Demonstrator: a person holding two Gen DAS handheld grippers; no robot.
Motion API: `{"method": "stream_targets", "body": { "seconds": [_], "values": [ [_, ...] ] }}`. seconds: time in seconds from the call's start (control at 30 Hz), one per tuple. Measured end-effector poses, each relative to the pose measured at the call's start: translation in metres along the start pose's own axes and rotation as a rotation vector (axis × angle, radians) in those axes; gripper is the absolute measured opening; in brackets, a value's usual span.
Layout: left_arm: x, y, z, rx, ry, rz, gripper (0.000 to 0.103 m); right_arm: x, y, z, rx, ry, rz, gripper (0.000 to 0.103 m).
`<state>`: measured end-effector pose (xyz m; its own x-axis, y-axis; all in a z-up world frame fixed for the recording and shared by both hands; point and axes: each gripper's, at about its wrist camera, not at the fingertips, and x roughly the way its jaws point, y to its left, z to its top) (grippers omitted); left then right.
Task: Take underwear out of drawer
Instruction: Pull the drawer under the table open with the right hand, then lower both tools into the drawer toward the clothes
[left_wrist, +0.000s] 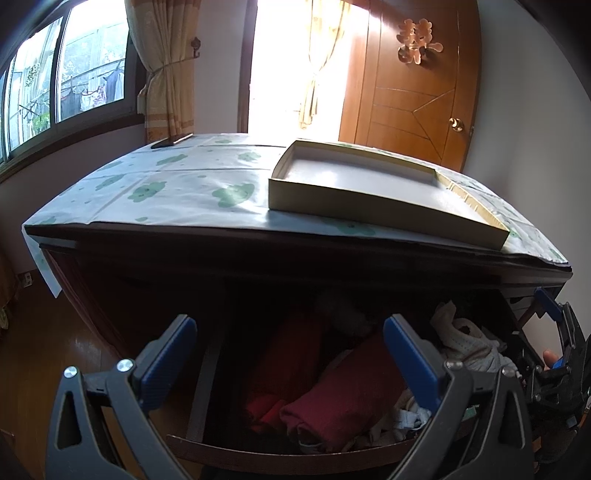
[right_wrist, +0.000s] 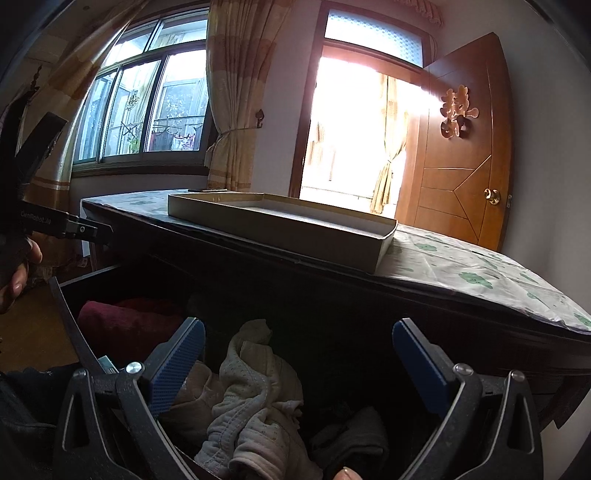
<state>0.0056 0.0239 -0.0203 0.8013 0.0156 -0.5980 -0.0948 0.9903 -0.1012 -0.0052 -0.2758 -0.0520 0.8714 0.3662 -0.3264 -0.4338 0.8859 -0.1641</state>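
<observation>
The left gripper (left_wrist: 290, 354) hangs over the open dark wooden drawer (left_wrist: 280, 448), its blue-padded jaws spread wide and holding nothing. Only the left wrist view shows the folded dark red cloths (left_wrist: 332, 402) under it. The right gripper (right_wrist: 297, 362) also has its jaws wide apart and empty, just above the crumpled cream quilted underwear (right_wrist: 251, 391), which lies in the drawer's right part. Only the right wrist view shows a hand (right_wrist: 18, 269) on the other tool, whose body bears small pale writing that seems to read "GenRobot.AI". Above the drawer, on the desk with the green-flowered plastic cover (left_wrist: 184, 184), sits a shallow beige cardboard tray (left_wrist: 369, 192). Beyond the drawer stands a brown wooden door (right_wrist: 469, 147) with a golden double-happiness sign (right_wrist: 458, 110).
</observation>
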Motion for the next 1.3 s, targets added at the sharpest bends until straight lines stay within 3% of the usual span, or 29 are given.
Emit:
{"method": "stream_targets", "body": {
  "seconds": [0.77, 1.13, 1.3],
  "values": [
    [0.002, -0.007, 0.000, 0.024, 0.038, -0.028, 0.103, -0.002, 0.005, -0.001, 0.014, 0.221, 0.055, 0.103],
    [0.013, -0.029, -0.009, 0.135, 0.129, -0.082, 0.103, 0.007, 0.009, -0.003, 0.012, 0.348, 0.064, 0.103],
    [0.027, -0.039, -0.019, 0.190, 0.221, -0.147, 0.103, 0.021, -0.001, -0.008, 0.055, 0.450, 0.129, 0.103]
  ]
}}
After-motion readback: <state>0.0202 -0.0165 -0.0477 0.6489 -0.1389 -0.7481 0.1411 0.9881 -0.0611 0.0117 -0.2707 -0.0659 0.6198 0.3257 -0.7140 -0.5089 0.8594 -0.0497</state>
